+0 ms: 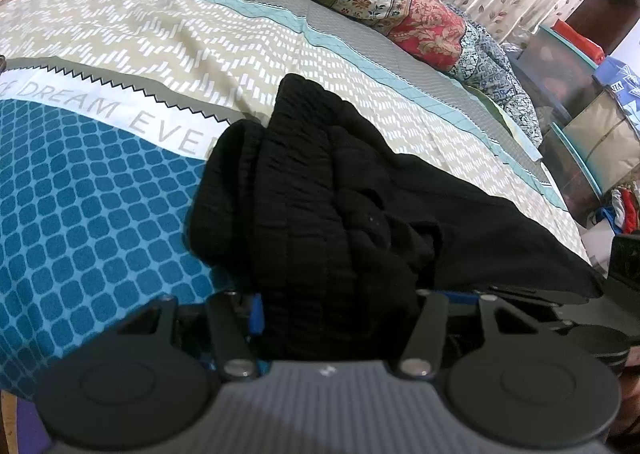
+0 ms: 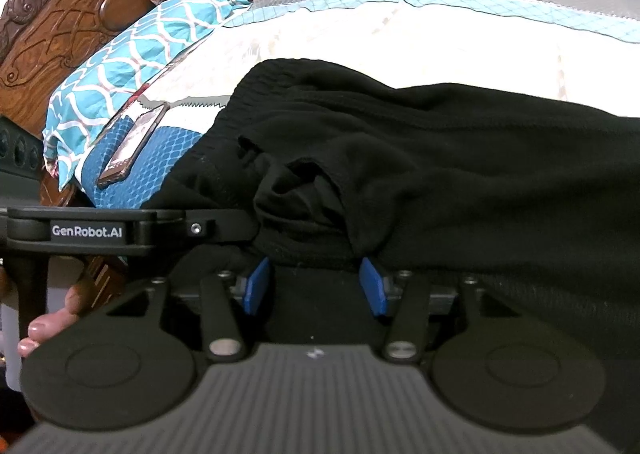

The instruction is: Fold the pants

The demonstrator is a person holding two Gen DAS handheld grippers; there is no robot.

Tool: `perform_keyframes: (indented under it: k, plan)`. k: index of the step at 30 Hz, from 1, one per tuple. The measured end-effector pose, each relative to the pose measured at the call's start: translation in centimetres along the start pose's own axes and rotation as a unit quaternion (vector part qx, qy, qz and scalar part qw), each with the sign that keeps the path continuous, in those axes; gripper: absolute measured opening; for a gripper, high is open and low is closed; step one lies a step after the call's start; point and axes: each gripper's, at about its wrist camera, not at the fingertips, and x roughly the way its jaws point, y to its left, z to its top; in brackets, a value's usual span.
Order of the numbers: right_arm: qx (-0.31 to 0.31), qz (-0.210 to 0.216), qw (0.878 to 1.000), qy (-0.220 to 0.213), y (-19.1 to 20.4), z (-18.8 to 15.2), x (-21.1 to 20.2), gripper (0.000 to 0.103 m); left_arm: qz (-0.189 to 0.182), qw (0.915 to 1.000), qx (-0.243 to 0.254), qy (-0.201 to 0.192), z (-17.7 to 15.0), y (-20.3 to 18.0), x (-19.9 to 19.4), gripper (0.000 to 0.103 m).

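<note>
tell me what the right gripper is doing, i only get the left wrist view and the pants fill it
observer: The right gripper has its blue pads apart, with the pants draped over their tips. I cannot tell whether it is gripping.
operator: anything lying near the waistband i could knock
observer: Yes, a phone lies flat beside the teal pillow, to the left of the waistband in the right wrist view.
</note>
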Motion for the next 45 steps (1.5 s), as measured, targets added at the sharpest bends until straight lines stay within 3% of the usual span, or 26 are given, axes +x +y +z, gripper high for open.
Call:
perform_keyframes:
  k: [13, 19, 24, 29, 36, 38, 41, 42, 45]
  plan:
    - [0.045, -0.006, 0.998, -0.041, -2.0, -0.8, -5.0, 0.053, 0.002, 1.0000, -0.002, 0.001, 0.0, 0.0, 0.0, 0.052]
    - [0.059, -0.007, 0.998, -0.009, -2.4, -0.8, -2.5, 0.049, 0.004, 1.0000, -0.002, 0.002, 0.1, 0.0, 0.1, 0.052]
    - [-0.001, -0.038, 0.999, 0.004, -0.4, -0.1, 0.2, 0.053, 0.011, 0.9999, -0.001, 0.002, 0.1, -0.3, 0.2, 0.053]
    - [0.000, -0.026, 1.000, 0.002, -1.2, -0.1, -0.8, 0.053, 0.014, 0.9999, -0.002, 0.003, 0.2, -0.2, 0.2, 0.054]
    - [0.024, -0.029, 0.998, -0.057, -2.6, 0.1, -4.9, 0.053, 0.020, 0.9998, 0.001, 0.005, 0.3, -0.5, 0.3, 0.052]
    - [0.034, -0.027, 0.998, -0.050, -3.0, -0.1, -4.5, 0.051, 0.022, 0.9997, 0.002, 0.005, 0.3, -0.5, 0.3, 0.052]
    - [0.027, -0.039, 0.999, -0.003, -3.2, -1.6, -1.7, 0.042, 0.023, 0.9997, 0.002, 0.006, 0.3, -0.5, 0.3, 0.052]
    - [0.010, -0.041, 0.999, -0.020, -3.0, -2.1, -1.6, 0.042, 0.024, 0.9997, 0.002, 0.006, 0.3, -0.5, 0.3, 0.052]
    - [-0.008, -0.054, 0.998, -0.013, -2.2, -1.6, -1.6, 0.042, 0.025, 0.9997, 0.000, 0.008, 0.4, -0.5, 0.1, 0.054]
